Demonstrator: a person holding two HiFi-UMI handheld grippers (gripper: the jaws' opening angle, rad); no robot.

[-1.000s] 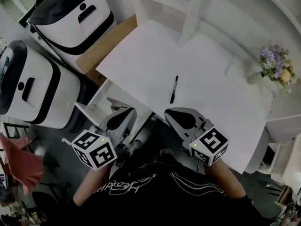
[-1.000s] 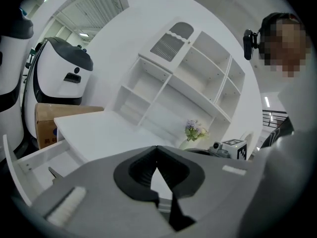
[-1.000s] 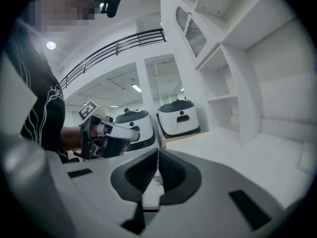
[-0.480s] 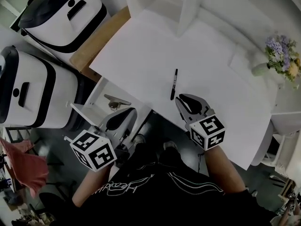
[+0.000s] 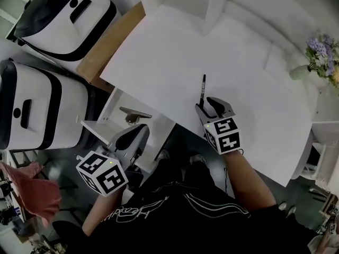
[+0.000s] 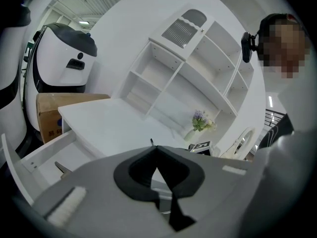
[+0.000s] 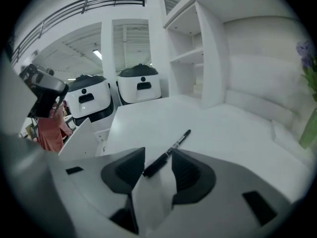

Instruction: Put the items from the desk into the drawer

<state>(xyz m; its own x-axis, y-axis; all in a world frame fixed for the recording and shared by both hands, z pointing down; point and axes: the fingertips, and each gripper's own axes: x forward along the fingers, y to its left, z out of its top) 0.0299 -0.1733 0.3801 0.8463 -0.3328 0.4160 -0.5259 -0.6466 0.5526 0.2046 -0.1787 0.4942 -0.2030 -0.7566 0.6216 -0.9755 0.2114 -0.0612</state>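
A black pen point(image 5: 202, 90) is seen lying on the white desk point(image 5: 159, 57), not far from the front edge. The right gripper point(image 5: 211, 103) is held low over the desk at the near end of the pen. In the right gripper view its jaws have just been opening and are now held apart, and the near end of the pen point(image 7: 168, 152) is found between them. The pads are not pressed on the pen, so it is released and not grasped. The rest of the pen is pointed away from the gripper, towards the back of the desk.

The left gripper point(image 5: 139, 131) is kept below the desk edge, near the open drawer point(image 5: 97, 126) at the left side of the desk. In the left gripper view its jaws are closed tip to tip, and nothing is held between them. A small grey item point(image 5: 135, 112) is seen inside the drawer; what it is cannot be told. A vase with flowers point(image 5: 318, 57) is placed at the far right of the desk, well apart from the pen.
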